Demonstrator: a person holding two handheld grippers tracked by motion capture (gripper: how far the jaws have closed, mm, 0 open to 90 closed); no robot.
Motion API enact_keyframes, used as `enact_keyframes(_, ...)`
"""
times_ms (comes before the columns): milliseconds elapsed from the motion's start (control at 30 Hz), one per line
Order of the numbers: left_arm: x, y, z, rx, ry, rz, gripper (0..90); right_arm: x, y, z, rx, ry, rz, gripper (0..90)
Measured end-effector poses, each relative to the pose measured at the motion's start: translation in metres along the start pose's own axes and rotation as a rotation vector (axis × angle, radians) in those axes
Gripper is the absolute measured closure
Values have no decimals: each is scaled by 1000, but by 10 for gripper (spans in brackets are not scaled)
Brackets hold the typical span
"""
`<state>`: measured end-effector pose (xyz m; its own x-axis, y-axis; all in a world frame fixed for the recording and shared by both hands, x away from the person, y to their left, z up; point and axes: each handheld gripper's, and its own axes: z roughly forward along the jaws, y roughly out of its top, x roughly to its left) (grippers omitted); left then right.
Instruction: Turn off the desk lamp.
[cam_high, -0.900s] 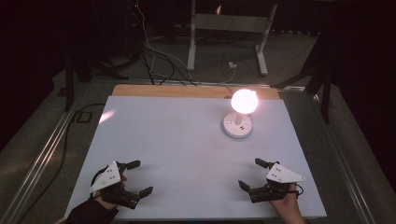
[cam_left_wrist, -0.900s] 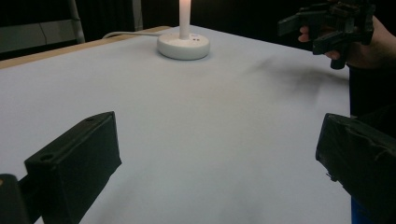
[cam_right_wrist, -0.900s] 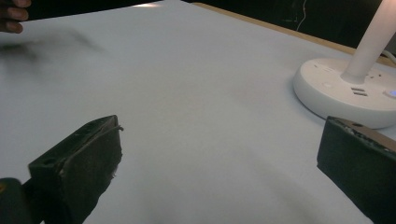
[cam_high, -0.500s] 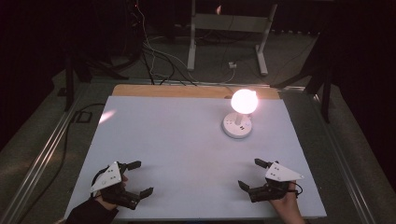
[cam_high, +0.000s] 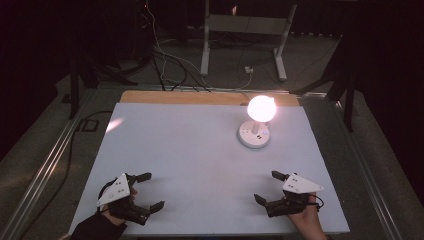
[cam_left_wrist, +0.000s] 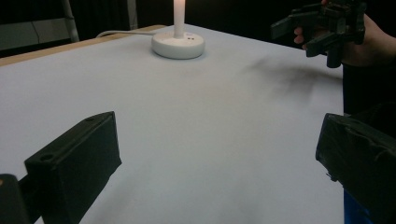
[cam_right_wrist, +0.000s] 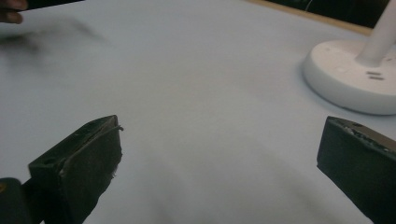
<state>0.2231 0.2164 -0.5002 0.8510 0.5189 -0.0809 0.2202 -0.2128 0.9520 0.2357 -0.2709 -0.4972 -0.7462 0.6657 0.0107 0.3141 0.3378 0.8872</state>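
On table (cam_high: 200, 150): one lit lamp (cam_high: 255, 131), two tools, apparently empty.

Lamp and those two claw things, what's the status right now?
Left gripper open, empty. Right gripper open, empty. Lamp lit, upright, far side of table. Nothing between.

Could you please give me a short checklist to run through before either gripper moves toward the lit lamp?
1. Left gripper open, holding nothing: ok.
2. Right gripper open, holding nothing: ok.
3. White table bare between both grippers and the lamp: ok.
4. Lamp upright on its round base, bulb glowing: ok.
5. Bulb cool enough to touch: cannot tell.
6. Lamp cord slack behind the table: cannot tell.
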Motion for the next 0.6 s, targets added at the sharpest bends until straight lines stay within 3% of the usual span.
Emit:
enact_keyframes(233,-1,0,0,-2,-3,2,5,4,7,-4,-5,30,27,0)
enact_keyframes(600,0,0,-1,-8,-4,-3,5,13,23,-6,6,70,19,0)
